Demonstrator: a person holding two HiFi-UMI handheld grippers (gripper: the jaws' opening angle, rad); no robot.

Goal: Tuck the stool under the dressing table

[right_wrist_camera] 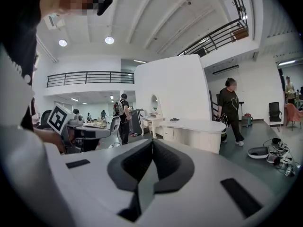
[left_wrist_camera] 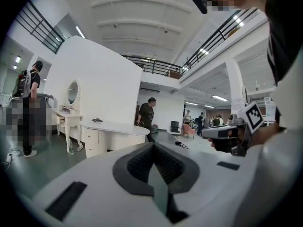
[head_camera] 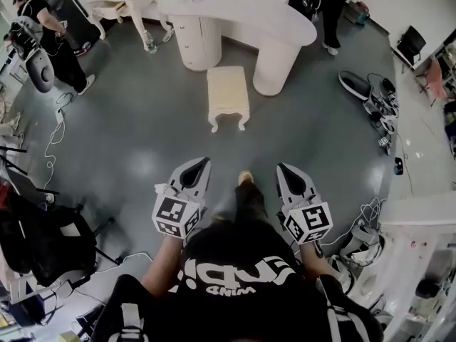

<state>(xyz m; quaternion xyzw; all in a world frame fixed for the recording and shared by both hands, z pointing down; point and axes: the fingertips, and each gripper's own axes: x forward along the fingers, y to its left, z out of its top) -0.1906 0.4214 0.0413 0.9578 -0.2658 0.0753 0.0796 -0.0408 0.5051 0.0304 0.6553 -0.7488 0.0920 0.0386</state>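
Grey floor [head_camera: 142, 141], with the white dressing table [head_camera: 235, 13] at its far side. The stool [head_camera: 228, 95] stands on the floor just in front of the gap between the table's two pedestals, outside the tabletop's edge. Left gripper [head_camera: 204, 162] and right gripper [head_camera: 281, 167]: the fingers of each are pressed together, holding and touching nothing. Both are held side by side ahead of the person's waist, pointing roughly level toward the stool and well apart from it.

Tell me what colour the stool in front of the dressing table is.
The stool is cream, seat and legs alike. It shows best in the head view.
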